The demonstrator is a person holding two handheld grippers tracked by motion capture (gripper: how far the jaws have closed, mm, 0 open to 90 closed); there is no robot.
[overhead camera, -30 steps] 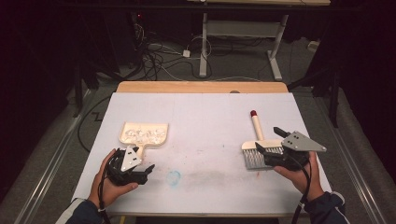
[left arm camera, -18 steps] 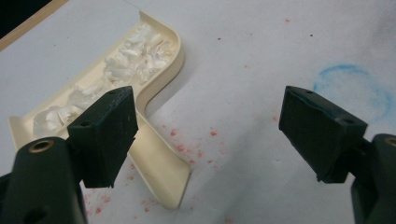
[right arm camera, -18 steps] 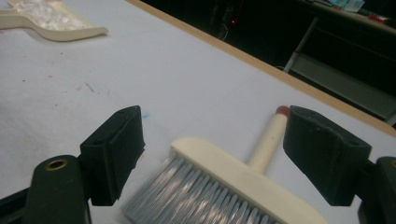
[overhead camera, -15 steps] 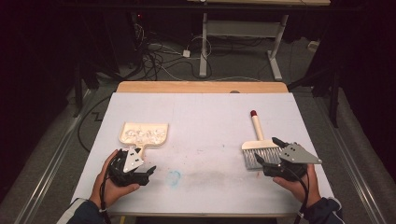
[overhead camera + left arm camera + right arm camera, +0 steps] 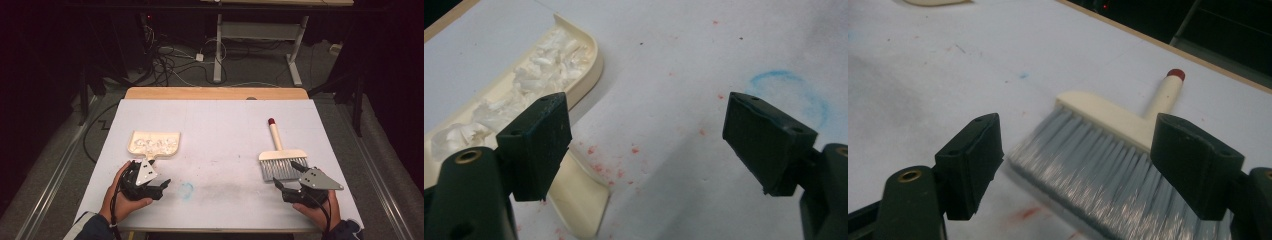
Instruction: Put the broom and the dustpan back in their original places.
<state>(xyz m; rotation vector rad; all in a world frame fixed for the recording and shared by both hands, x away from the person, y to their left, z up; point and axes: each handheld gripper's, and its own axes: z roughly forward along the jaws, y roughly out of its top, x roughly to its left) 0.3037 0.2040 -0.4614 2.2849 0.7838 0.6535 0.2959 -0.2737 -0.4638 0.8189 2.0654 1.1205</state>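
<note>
A cream dustpan (image 5: 154,143) holding white scraps lies on the left of the white table (image 5: 225,125). My left gripper (image 5: 161,187) sits just in front of the pan's short handle, open and empty. In the left gripper view the dustpan (image 5: 524,95) lies behind the left jaw of the gripper (image 5: 649,145). On the right lies a cream hand brush (image 5: 278,159) with grey bristles and a red-tipped handle pointing away. My right gripper (image 5: 284,174) rests just in front of the bristles, open. The right gripper view has the brush (image 5: 1108,150) close ahead of the open gripper (image 5: 1080,142), apart from both jaws.
A faint blue ring (image 5: 187,190) is drawn on the table between the two hands, and small red specks (image 5: 624,160) dot the surface near the pan. A wooden strip (image 5: 215,93) edges the far side. Cables and a desk frame (image 5: 220,45) stand on the floor beyond.
My right gripper has drawn back toward the table's front edge, off the brush's bristles. The left gripper has hardly moved. Brush and dustpan lie where they were.
</note>
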